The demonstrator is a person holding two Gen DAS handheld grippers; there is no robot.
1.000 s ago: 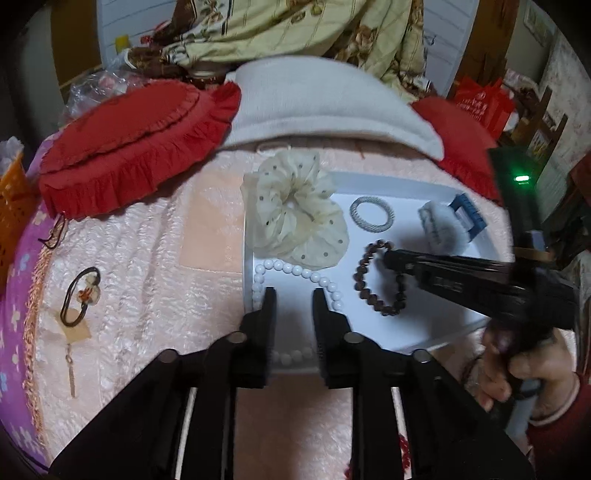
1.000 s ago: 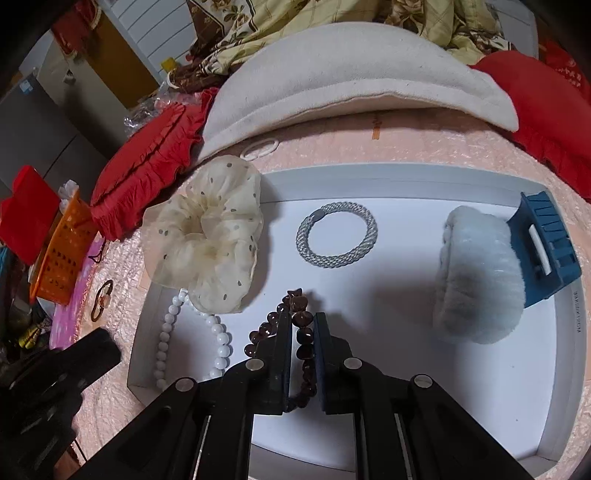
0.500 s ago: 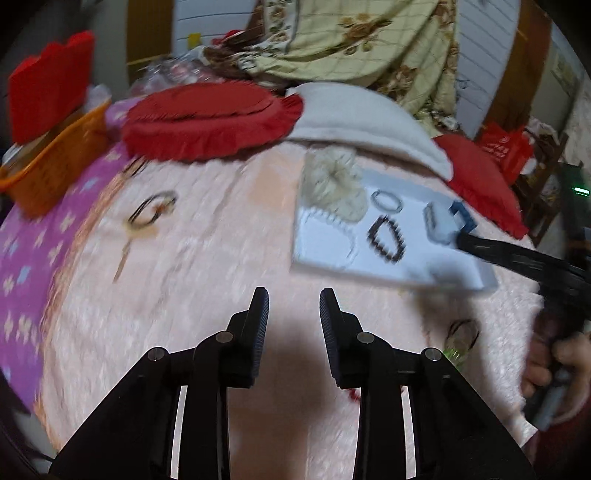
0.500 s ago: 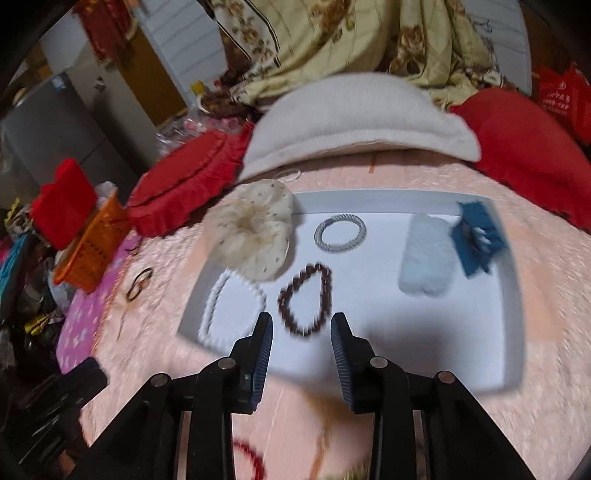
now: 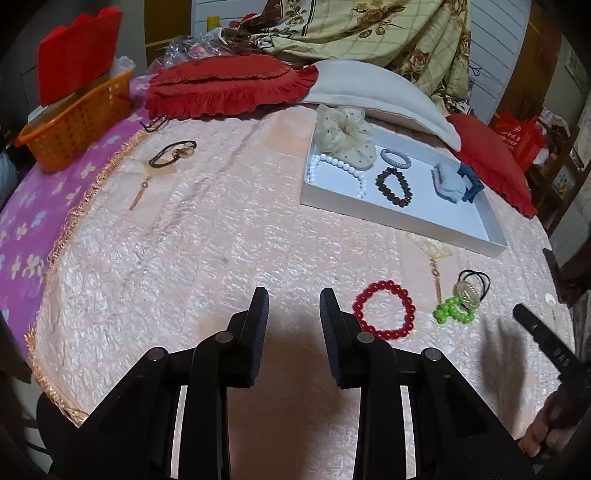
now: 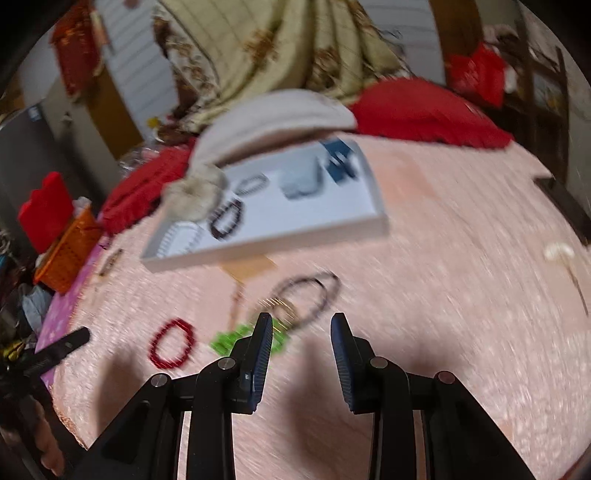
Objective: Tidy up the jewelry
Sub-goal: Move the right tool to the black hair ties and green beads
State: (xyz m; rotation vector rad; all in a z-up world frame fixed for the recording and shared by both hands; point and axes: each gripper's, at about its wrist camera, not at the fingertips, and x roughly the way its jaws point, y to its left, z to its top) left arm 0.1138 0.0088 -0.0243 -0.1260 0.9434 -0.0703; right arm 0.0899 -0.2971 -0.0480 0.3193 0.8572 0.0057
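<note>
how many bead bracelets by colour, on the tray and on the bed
white: 1, on the tray
dark brown: 1, on the tray
red: 1, on the bed
green: 1, on the bed
total: 4

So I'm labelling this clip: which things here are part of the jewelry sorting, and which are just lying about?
Part of the job:
- white shallow tray
- red bead bracelet
- green bead bracelet
- black hair tie with gold charm
- dark brown bead bracelet
- white pearl strand

Lying about:
- orange plastic basket
- red frilled cushion
- floral quilt
</note>
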